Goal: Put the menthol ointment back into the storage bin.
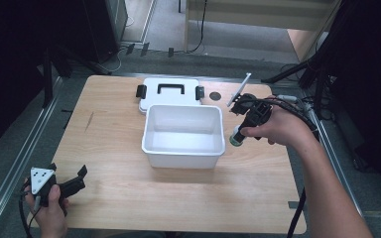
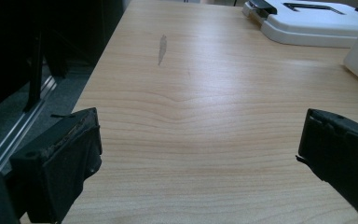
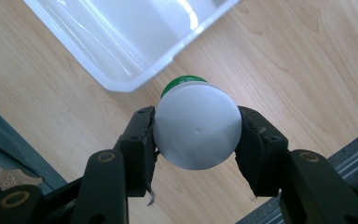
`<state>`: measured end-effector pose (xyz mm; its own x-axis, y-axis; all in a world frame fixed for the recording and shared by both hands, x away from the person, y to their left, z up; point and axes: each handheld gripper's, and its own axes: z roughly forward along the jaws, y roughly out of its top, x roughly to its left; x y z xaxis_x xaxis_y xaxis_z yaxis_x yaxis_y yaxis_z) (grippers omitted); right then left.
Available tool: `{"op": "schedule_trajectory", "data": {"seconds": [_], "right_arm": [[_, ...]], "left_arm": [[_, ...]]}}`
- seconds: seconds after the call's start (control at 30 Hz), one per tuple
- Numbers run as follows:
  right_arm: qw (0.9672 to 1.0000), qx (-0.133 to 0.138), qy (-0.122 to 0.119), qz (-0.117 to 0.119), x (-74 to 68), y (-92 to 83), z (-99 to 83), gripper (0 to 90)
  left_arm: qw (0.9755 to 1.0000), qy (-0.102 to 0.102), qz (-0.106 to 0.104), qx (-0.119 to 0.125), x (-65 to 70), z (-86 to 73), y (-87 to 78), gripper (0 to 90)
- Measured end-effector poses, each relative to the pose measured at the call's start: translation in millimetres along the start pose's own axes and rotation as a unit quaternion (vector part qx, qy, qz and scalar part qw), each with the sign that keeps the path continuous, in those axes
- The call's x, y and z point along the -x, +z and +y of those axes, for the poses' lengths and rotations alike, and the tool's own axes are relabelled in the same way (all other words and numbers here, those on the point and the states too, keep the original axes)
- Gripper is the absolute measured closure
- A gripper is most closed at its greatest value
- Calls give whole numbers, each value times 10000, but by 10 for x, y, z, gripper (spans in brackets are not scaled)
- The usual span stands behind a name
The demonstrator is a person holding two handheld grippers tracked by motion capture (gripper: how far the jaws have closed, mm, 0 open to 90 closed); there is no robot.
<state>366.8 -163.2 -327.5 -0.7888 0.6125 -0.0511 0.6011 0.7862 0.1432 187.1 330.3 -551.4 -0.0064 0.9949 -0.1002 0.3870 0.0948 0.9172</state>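
Carrying a white-capped green bottle (image 3: pixel 196 130) clamped between its jaws, the right gripper (image 1: pixel 242 130) hangs just right of the open white bin (image 1: pixel 183 157), above the table (image 1: pixel 129 188). Judged step: transfer to the bin; next it must travel left over the rim, then release. The left gripper (image 1: pixel 70 184) rests wide and empty, near left.

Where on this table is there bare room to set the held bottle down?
Bare wood lies left of the white bin, up to the left claw, and across the near edge in front of it. The bin's inside is empty too. It is tighter behind the bin, where the lid lies, and by the right claw holding the bottle.
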Motion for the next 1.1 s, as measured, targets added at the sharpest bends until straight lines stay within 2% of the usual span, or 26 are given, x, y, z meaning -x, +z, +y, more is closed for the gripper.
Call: {"op": "schedule_trajectory", "data": {"seconds": [0.37,0.63,0.7,0.73,0.87,0.93,0.97,1.0,1.1], "right_arm": [[9995,62,-312,80,-174,-42,292,520],[9983,72,-544,174,-269,35,442,520],[9973,88,-713,165,-281,82,472,520],[9973,88,-713,165,-281,82,472,520],[9941,143,-1071,117,-290,160,485,520],[9919,153,-1256,141,-296,207,485,520],[9896,150,-1424,137,-301,258,488,519],[9896,150,-1424,137,-301,258,488,519],[9863,132,-1644,66,-317,333,491,520]], "left_arm": [[10000,-28,-45,-21,-13,2,3,0],[10000,-59,-66,-21,-20,3,6,0],[10000,-66,-67,-26,-22,3,5,0],[9999,-71,-70,-24,-23,3,6,0],[9999,-70,-74,-26,-23,3,7,0],[9999,-64,-78,-25,-23,3,8,0],[9999,-64,-78,-24,-22,3,8,0],[9999,-64,-83,-29,-22,3,8,0],[9999,-56,-79,-31,-22,4,8,0]]}}
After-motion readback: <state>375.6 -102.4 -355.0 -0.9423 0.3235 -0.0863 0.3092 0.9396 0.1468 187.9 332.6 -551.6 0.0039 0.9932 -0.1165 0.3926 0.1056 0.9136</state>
